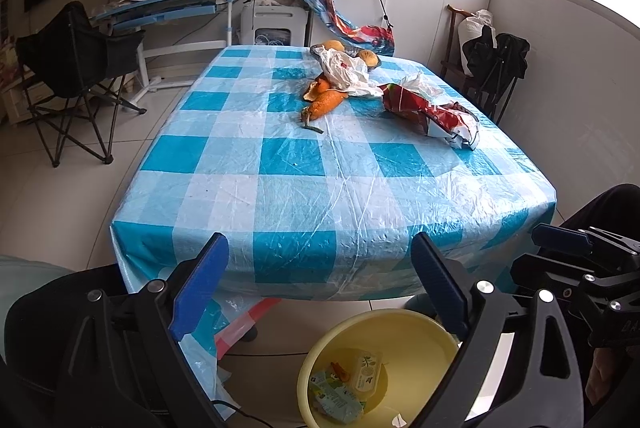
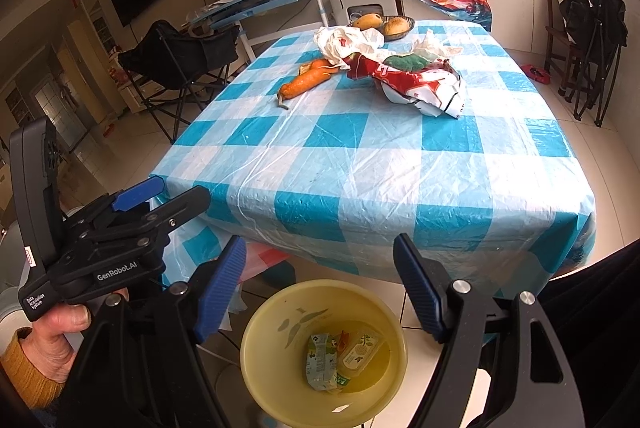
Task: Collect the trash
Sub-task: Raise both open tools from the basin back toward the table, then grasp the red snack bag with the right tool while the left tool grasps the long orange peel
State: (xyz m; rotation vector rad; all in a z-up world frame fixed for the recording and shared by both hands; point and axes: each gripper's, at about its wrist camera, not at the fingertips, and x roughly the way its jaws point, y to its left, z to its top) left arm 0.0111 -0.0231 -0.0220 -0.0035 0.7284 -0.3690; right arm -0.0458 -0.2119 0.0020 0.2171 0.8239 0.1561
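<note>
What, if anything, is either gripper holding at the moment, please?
Nothing: the left gripper and right gripper are both open and empty above the yellow bin.

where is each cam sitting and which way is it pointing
Left wrist: sits on the left tongs, held low off the table's near edge, looking forward across the checked table toward the carrot and red wrapper; its own two blue fingers show wide apart, and the right tongs enter at the right edge.
Right wrist: sits on the right tongs, facing the same way from further right; its open fingers show, plus the left tongs and the person's hand.
Both share: table, carrot, wrapper and the yellow bin below.
</note>
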